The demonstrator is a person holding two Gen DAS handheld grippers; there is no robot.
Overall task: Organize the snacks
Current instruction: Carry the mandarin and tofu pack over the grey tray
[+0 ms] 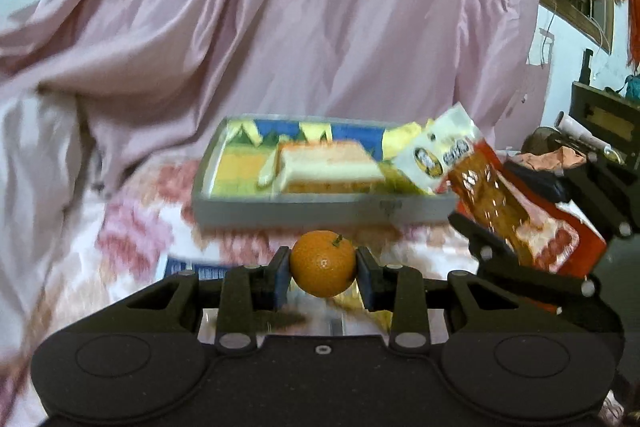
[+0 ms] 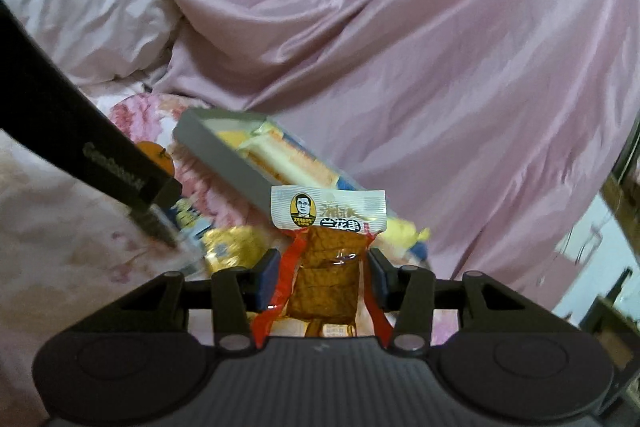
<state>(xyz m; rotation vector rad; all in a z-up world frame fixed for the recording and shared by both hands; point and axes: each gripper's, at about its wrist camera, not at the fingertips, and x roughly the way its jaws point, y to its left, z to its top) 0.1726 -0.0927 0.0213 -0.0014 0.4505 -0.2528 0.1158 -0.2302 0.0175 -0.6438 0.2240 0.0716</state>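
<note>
- Orange, round, glossy mandarin point(image 1: 323, 264) with green stem: one, clamped in left gripper point(image 1: 323, 277) jaws.
- One red-and-white snack packet point(image 2: 328, 259), brown pieces inside, clamped in right gripper point(image 2: 325, 277) jaws.
- One grey rectangular tray point(image 1: 320, 209).

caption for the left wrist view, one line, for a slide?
Left gripper shut on a small orange, facing the grey tray; right gripper holds a snack packet.

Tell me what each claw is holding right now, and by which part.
Left claw grips the small orange across its middle. Right claw pinches the red snack packet by its side edges, its white top sticking out ahead.
</note>
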